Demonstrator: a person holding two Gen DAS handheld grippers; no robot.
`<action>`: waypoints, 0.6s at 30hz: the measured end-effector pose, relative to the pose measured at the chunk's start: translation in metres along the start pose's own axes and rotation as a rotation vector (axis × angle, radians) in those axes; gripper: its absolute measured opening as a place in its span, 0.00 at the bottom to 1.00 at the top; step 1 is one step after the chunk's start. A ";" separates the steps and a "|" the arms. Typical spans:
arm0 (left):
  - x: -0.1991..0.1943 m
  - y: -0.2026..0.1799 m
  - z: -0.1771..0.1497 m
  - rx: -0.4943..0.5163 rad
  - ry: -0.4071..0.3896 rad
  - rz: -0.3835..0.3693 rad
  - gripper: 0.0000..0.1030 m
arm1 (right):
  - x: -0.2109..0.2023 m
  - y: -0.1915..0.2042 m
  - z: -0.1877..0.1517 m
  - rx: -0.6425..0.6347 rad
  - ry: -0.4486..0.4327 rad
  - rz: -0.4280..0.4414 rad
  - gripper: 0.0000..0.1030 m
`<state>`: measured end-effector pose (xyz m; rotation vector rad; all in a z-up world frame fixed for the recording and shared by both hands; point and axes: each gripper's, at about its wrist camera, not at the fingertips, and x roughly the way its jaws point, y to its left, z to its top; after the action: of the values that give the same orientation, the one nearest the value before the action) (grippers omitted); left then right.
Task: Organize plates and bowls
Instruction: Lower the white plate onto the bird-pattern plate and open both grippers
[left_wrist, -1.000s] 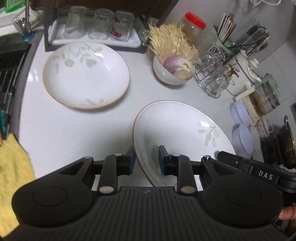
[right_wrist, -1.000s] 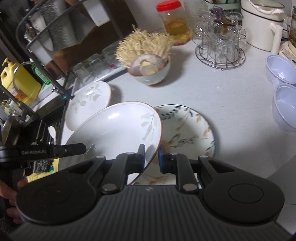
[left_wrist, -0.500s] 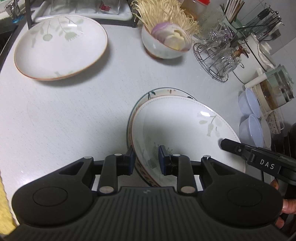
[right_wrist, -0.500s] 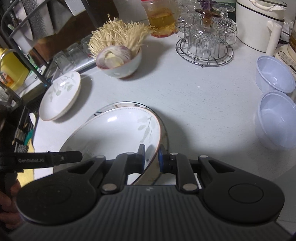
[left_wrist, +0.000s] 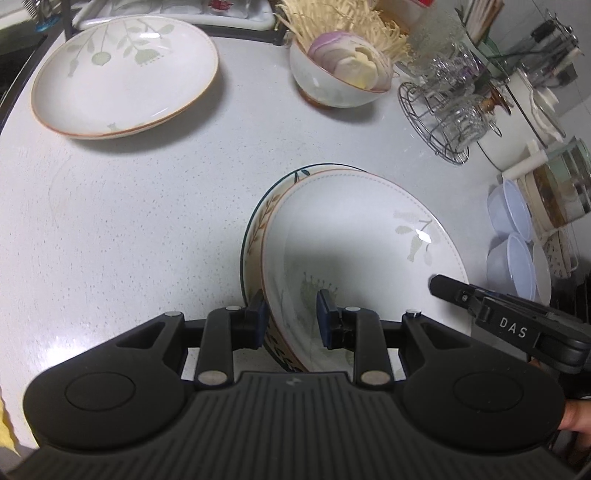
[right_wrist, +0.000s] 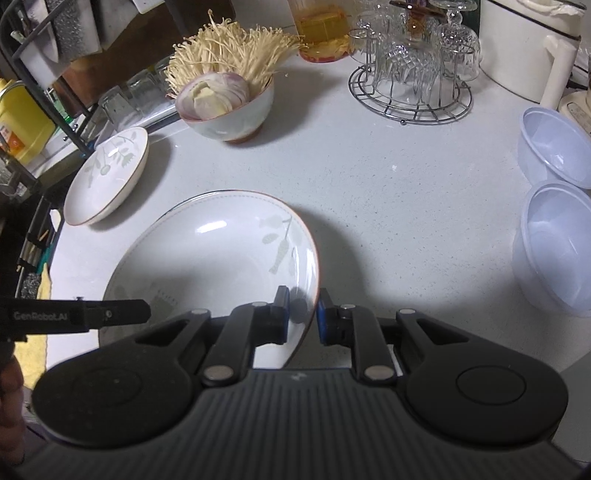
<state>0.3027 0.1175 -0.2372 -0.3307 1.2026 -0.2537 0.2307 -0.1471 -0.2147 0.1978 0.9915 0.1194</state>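
Note:
A white plate with green leaf print and a brown rim (left_wrist: 354, 240) (right_wrist: 214, 258) rests nested on a floral plate with a dark rim (left_wrist: 255, 236), of which only the left edge shows. My left gripper (left_wrist: 290, 317) straddles the white plate's near left rim, and its jaws stand a little apart from it. My right gripper (right_wrist: 302, 314) straddles the plate's right rim, with its jaws a little apart from it too. A second matching white plate (left_wrist: 125, 70) (right_wrist: 107, 177) lies at the back left of the counter.
A white bowl of enoki mushrooms and sliced onion (left_wrist: 340, 70) (right_wrist: 229, 107) stands at the back. A wire rack of glasses (right_wrist: 413, 74) is back right. Two pale plastic bowls (right_wrist: 554, 206) sit at the right. A shelf rack (right_wrist: 44, 74) and sink are at the left.
Both grippers have lowered the white plate onto the floral plate, which it now covers almost fully. The jaws of both grippers have opened slightly off the rim.

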 end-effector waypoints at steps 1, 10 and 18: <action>0.001 0.001 0.000 -0.015 0.003 -0.004 0.30 | 0.001 -0.001 0.001 0.004 0.001 0.001 0.18; -0.006 0.008 -0.004 -0.110 0.006 -0.030 0.30 | 0.011 -0.004 0.003 0.024 0.001 0.008 0.19; -0.018 0.008 -0.015 -0.133 0.005 -0.043 0.38 | 0.015 0.000 0.006 0.020 0.006 0.001 0.20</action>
<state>0.2828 0.1295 -0.2298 -0.4727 1.2206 -0.2125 0.2439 -0.1451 -0.2237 0.2164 0.9991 0.1108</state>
